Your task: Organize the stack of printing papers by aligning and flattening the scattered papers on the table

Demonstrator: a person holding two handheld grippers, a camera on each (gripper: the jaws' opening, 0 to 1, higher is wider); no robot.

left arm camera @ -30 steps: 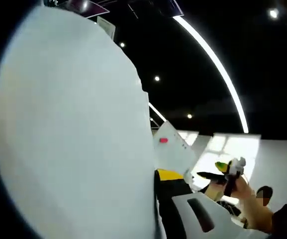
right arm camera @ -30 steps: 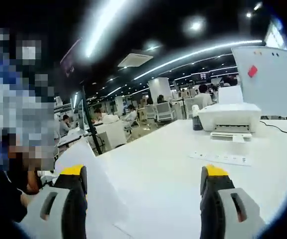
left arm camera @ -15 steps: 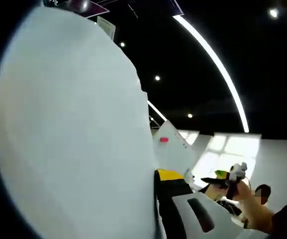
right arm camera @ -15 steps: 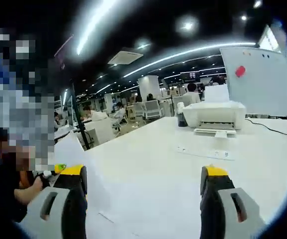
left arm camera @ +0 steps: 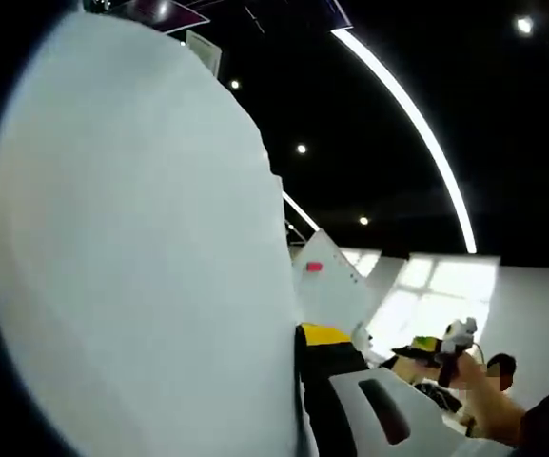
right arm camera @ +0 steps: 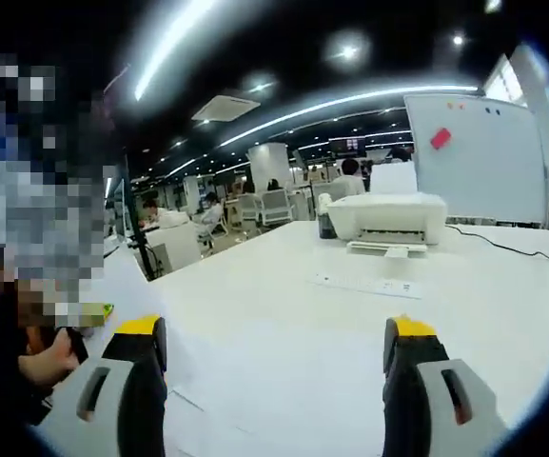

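Note:
A big white sheet of printing paper [left arm camera: 131, 248] stands upright close to the lens in the left gripper view and hides my left jaw. My left gripper [left arm camera: 299, 335] is shut on its edge, the yellow-tipped right jaw pressed against it. My right gripper [left arm camera: 438, 345] shows small at the lower right, in a person's hand. In the right gripper view my right gripper [right arm camera: 274, 328] is open and holds nothing, above the white table [right arm camera: 284, 314]. Flat sheets [right arm camera: 207, 405] lie under its left jaw. The raised paper [right arm camera: 127, 286] shows at the left edge.
A white printer [right arm camera: 388, 217] and a dark bottle [right arm camera: 325, 227] stand at the table's far side, with a white power strip [right arm camera: 364, 284] in front. A whiteboard [right arm camera: 464, 157] stands behind on the right. A person's hand [right arm camera: 46, 362] is at the left. Desks and seated people are beyond.
The right gripper view has swung, so the printer and whiteboard sit further left and lower. In the left gripper view the right gripper has drifted slightly right. The held paper stays put.

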